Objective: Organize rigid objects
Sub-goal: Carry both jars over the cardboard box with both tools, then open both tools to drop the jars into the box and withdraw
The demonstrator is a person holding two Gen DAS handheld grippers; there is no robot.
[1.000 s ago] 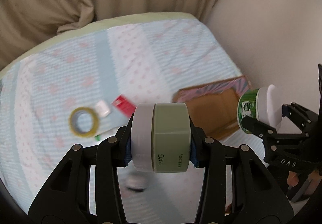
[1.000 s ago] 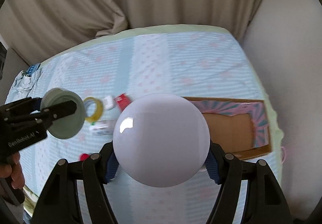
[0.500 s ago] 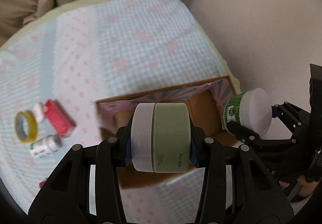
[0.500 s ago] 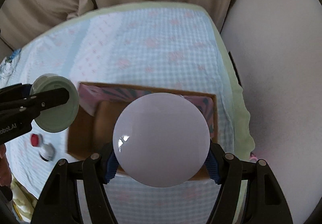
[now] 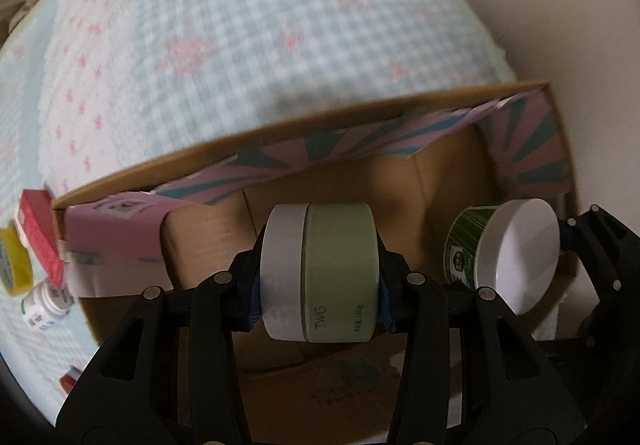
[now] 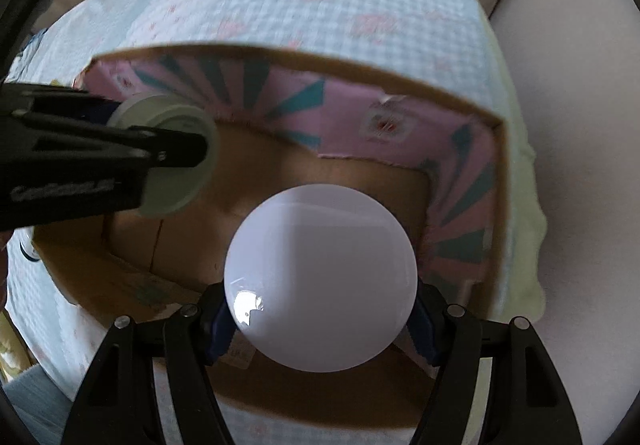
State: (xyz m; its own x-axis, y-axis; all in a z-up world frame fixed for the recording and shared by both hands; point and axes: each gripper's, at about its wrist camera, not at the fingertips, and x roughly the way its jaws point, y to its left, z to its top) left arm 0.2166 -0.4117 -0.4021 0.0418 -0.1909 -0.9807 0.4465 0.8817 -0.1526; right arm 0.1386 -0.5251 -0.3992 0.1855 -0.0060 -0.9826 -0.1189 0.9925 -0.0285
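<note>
My left gripper (image 5: pixel 320 277) is shut on a pale green jar with a white lid (image 5: pixel 340 273), held on its side over the open cardboard box (image 5: pixel 280 125). My right gripper (image 6: pixel 320 309) is shut on a green-labelled tub with a white lid (image 6: pixel 320 273); its lid faces the camera and hides the tub body. In the left wrist view the tub (image 5: pixel 508 253) hangs at the box's right end. In the right wrist view the left gripper (image 6: pixel 172 153) holds the green jar (image 6: pixel 180 173) over the box's (image 6: pixel 440 97) left part.
The box has pink and teal patterned inner flaps (image 5: pixel 540 149) and lies on a blue checked bedspread (image 5: pixel 240 25). Left of the box are a red packet (image 5: pixel 40 237), a yellow tape roll (image 5: pixel 12 265) and a small white bottle (image 5: pixel 40 305). A pale wall (image 6: pixel 580 125) is at the right.
Both grippers moved right and down from above the bed to over the box, which now fills both views. Both held objects stay gripped. The loose items slid to the left edge.
</note>
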